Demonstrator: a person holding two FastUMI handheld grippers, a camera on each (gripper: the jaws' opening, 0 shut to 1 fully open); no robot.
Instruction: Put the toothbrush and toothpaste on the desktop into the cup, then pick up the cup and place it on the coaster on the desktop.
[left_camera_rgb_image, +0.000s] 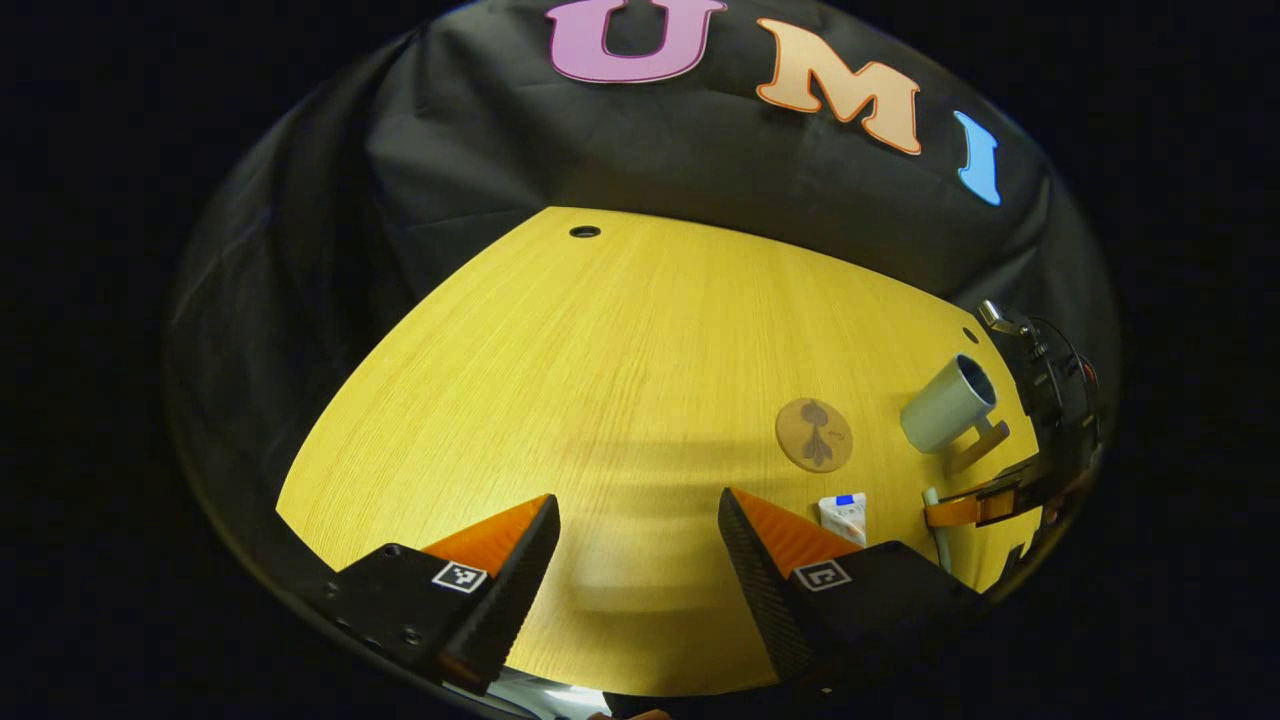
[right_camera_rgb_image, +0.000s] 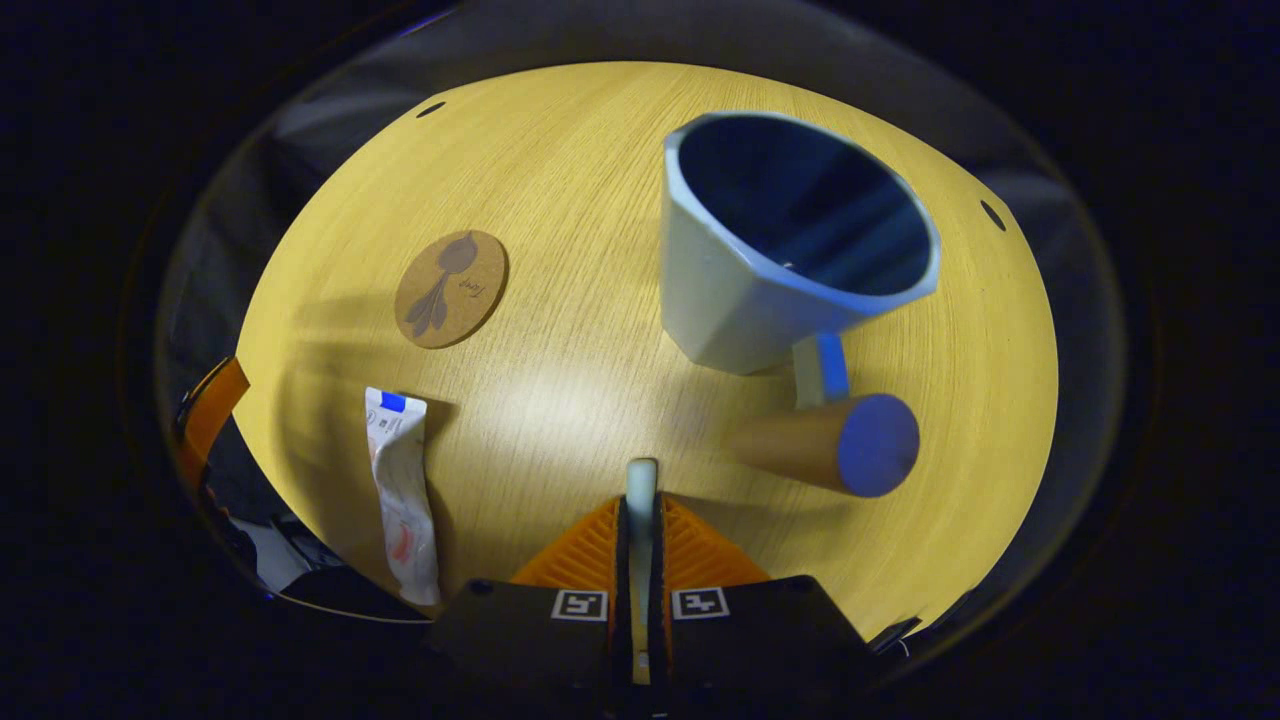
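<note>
The counter (right_camera_rgb_image: 560, 180) spans the right gripper view, with the cup (right_camera_rgb_image: 740, 290) at upper right, the toothpaste (right_camera_rgb_image: 405, 490) at lower left and the coaster (right_camera_rgb_image: 451, 288) above it. At bottom centre, the right claw (right_camera_rgb_image: 641, 520) grips the toothbrush (right_camera_rgb_image: 641, 490). In the left gripper view, the left claw (left_camera_rgb_image: 638, 540) gapes open at the bottom.

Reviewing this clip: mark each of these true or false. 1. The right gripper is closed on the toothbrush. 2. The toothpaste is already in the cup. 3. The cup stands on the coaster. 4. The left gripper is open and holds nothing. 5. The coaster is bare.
1. True. In the right gripper view, the right gripper has both fingers pressed on the toothbrush.
2. False. The toothpaste lies flat on the desktop; the cup looks empty.
3. False. The cup stands on the desktop, apart from the coaster.
4. True. The left gripper has its fingers spread, with only desktop between them.
5. True. Nothing rests on the coaster.
</note>
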